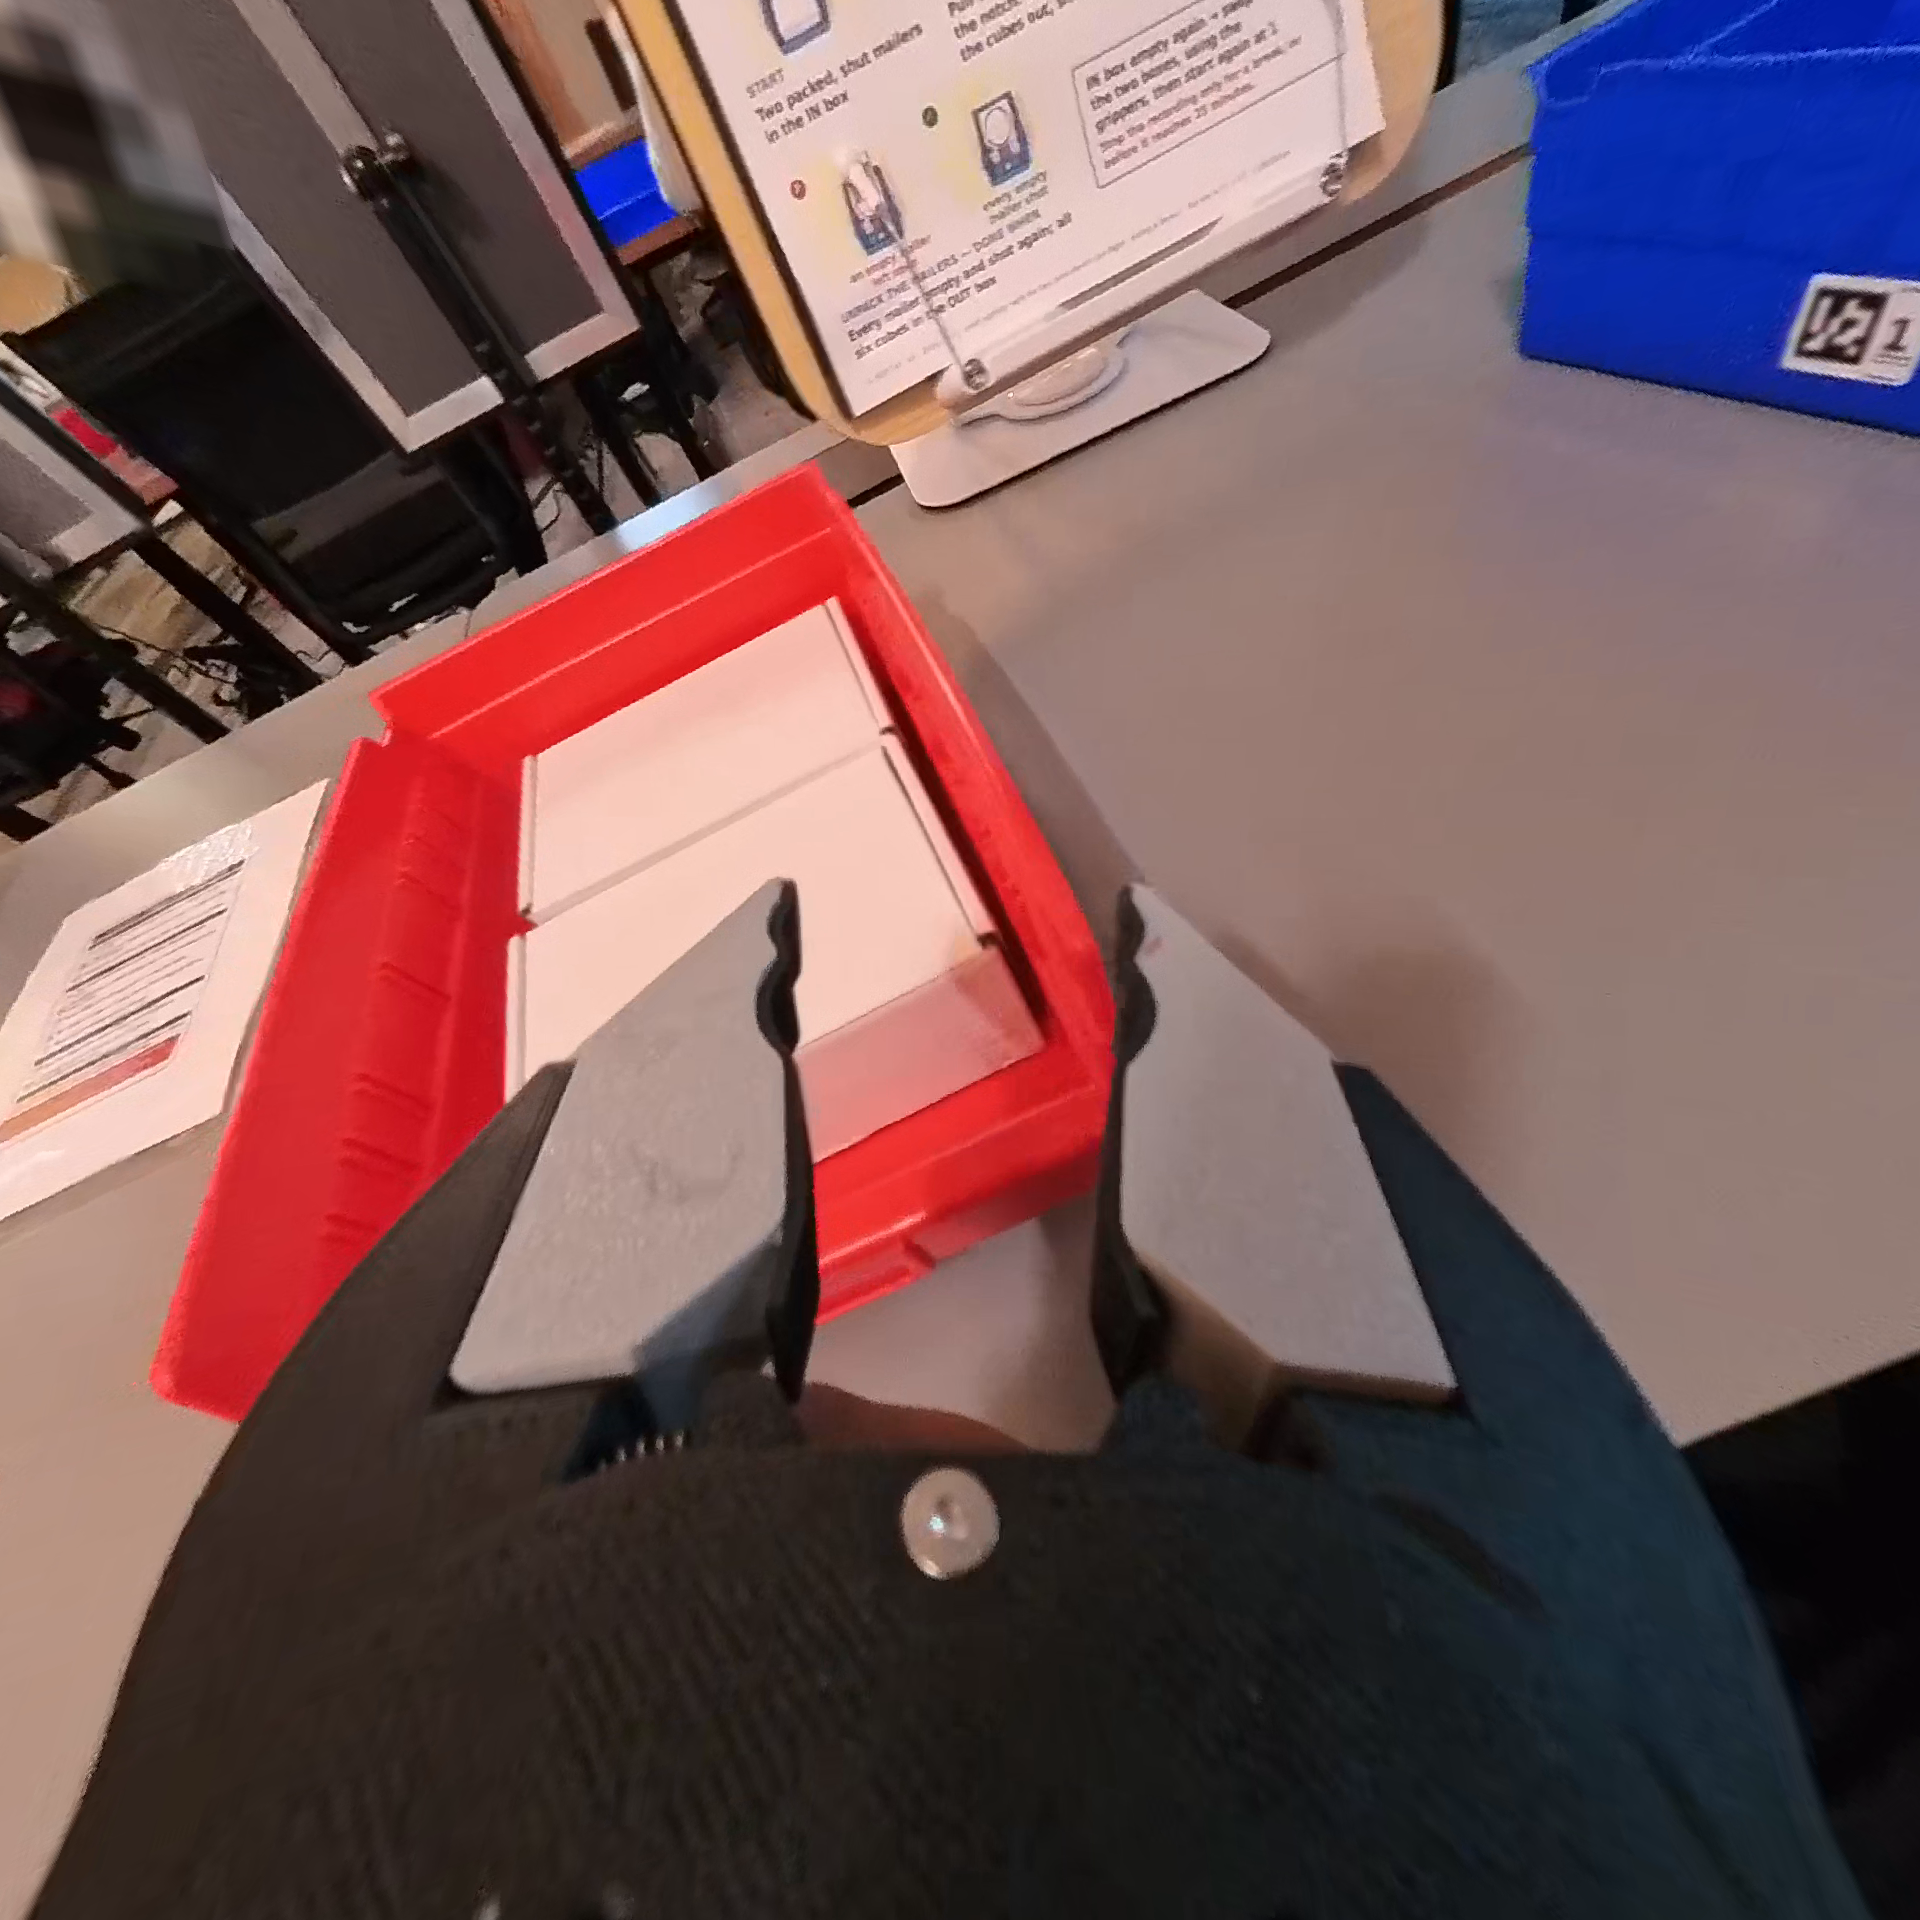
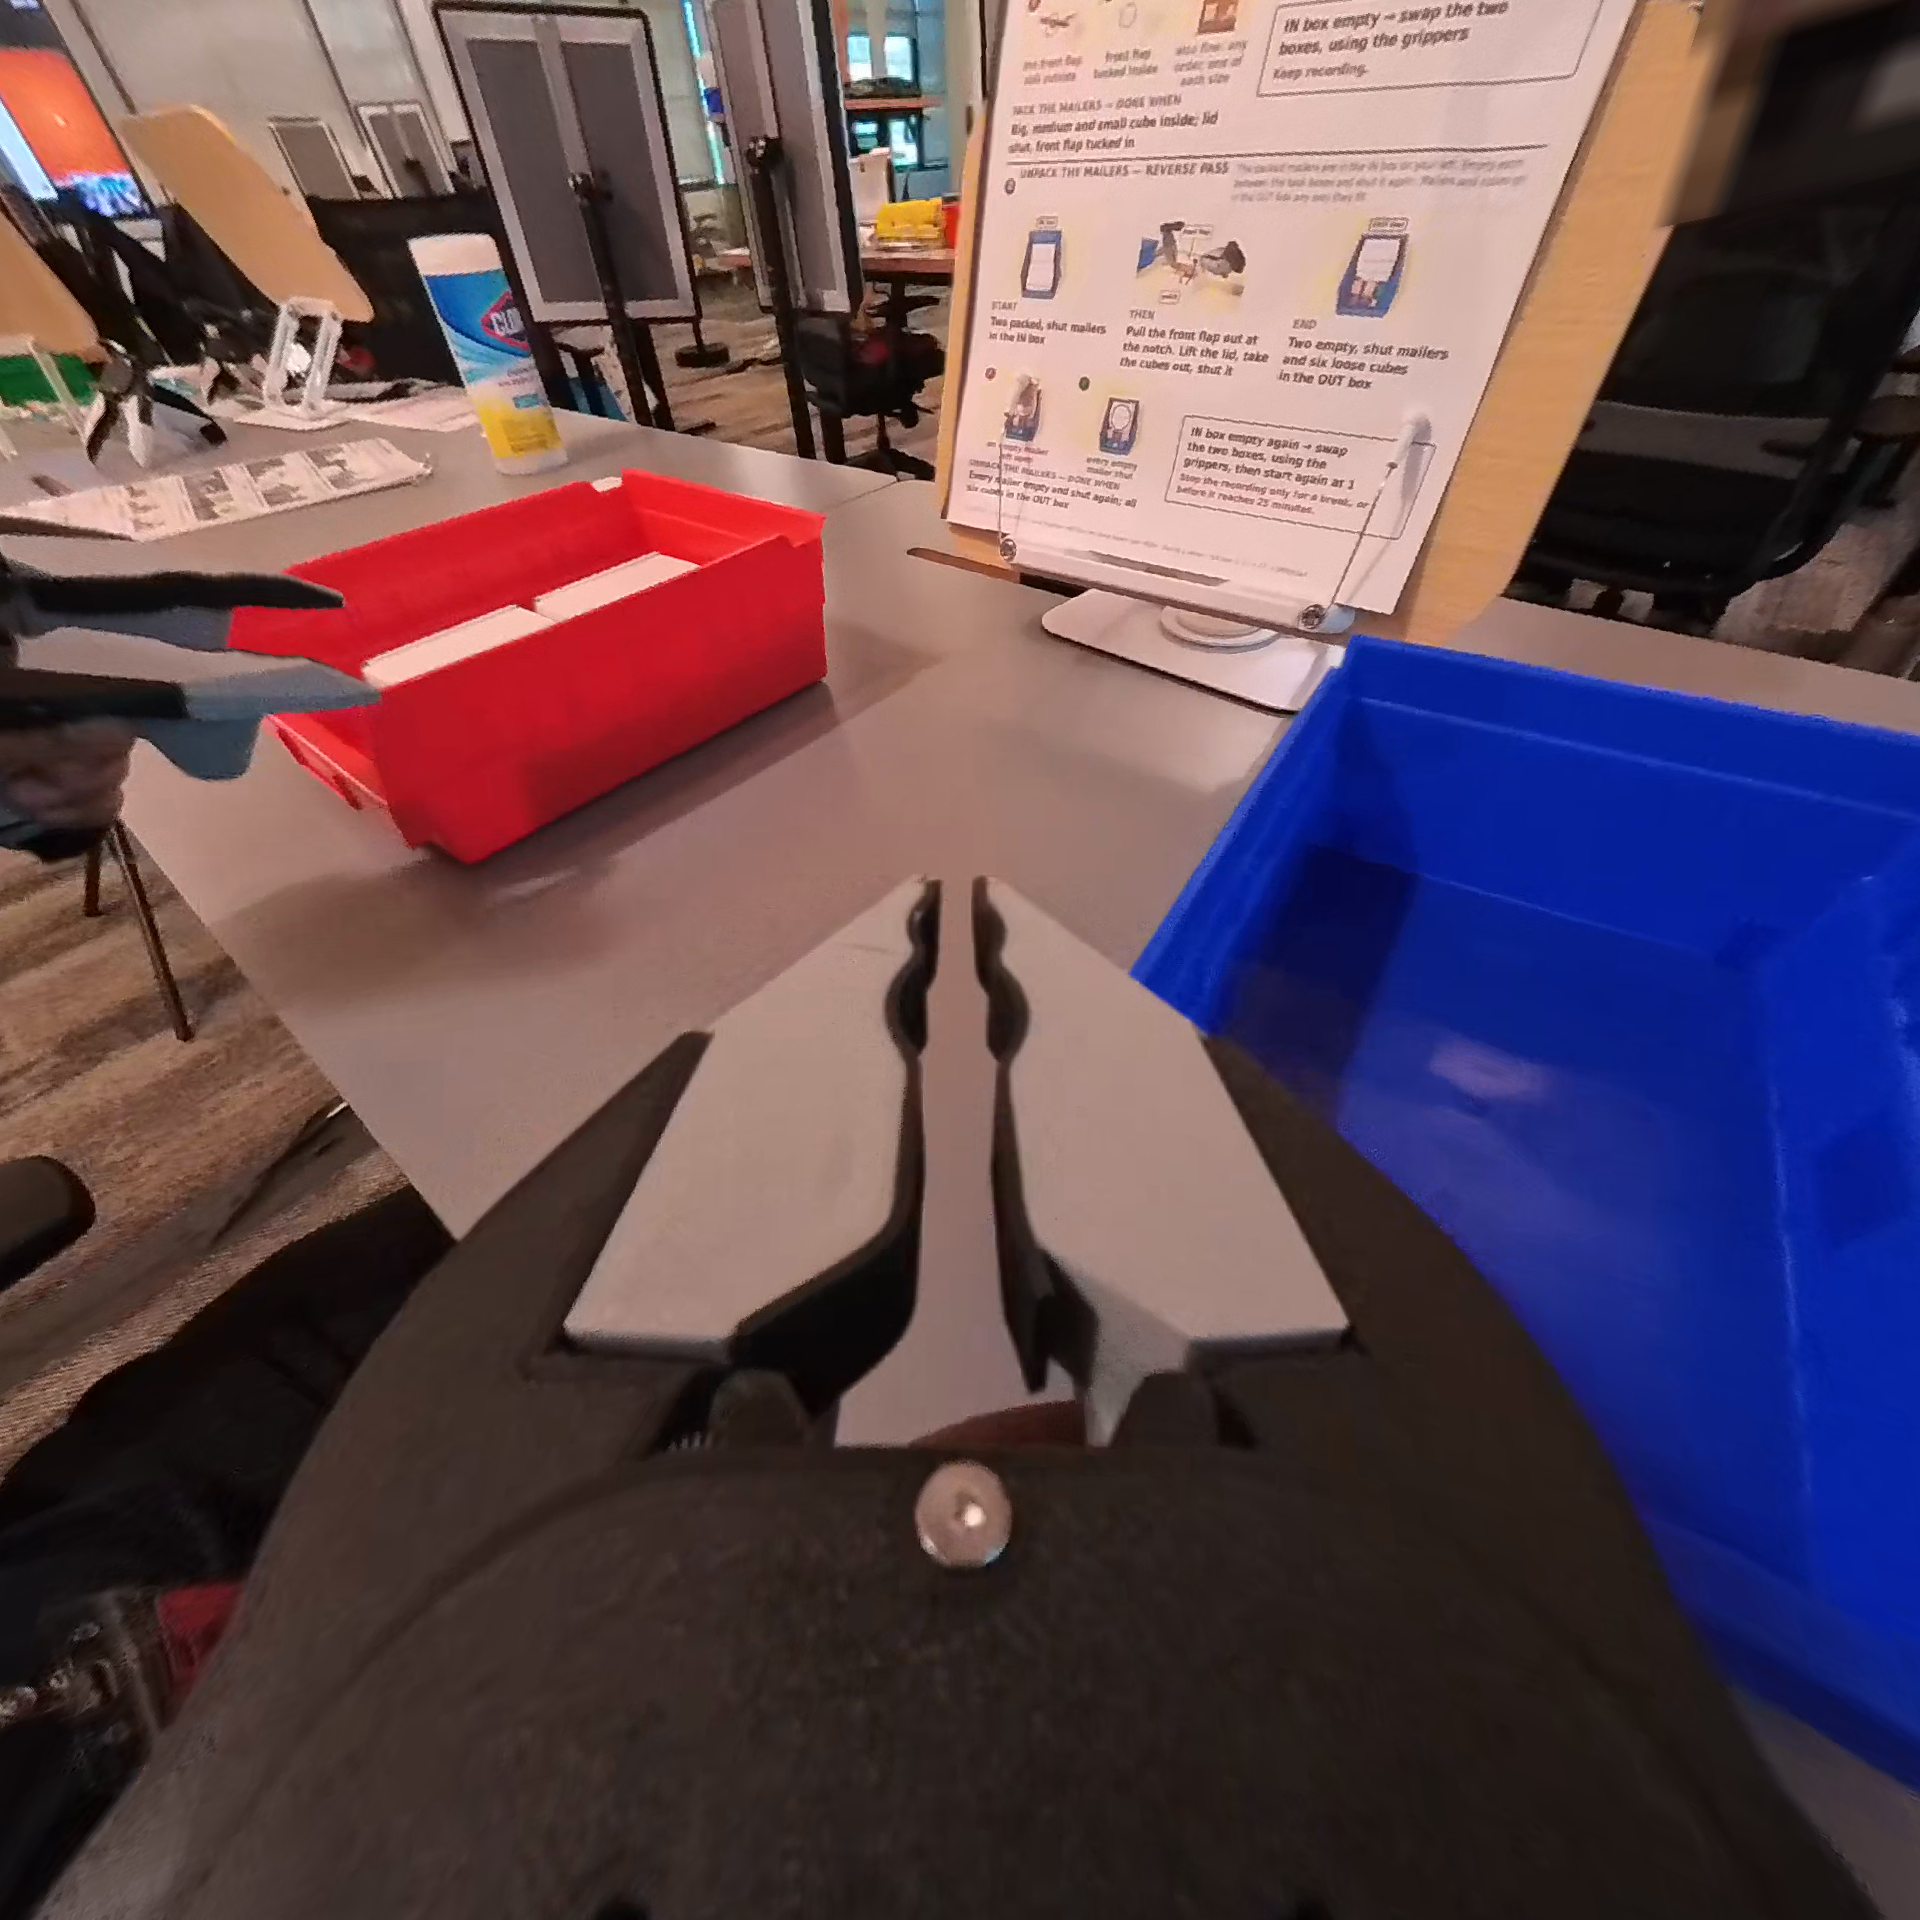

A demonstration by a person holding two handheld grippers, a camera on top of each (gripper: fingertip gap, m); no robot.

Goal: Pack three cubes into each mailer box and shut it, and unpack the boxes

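A red bin (image 1: 343,1049) on the grey table holds two shut white mailer boxes side by side, the near one (image 1: 883,904) and the far one (image 1: 707,727). My left gripper (image 1: 956,914) is open and empty, above the bin's near right corner, one finger over the near mailer. The red bin (image 2: 582,717) and the left gripper (image 2: 343,644) also show in the right wrist view. My right gripper (image 2: 956,894) is shut and empty, low over the table beside the blue bin (image 2: 1558,935), whose visible inside is bare. No cubes are in view.
An instruction sheet on a wooden stand (image 2: 1247,312) stands at the back of the table. A printed sheet (image 1: 125,987) lies left of the red bin. A wipes canister (image 2: 488,353) stands on a farther table. The table's edge runs near me. Left tips to right tips: about 35 centimetres.
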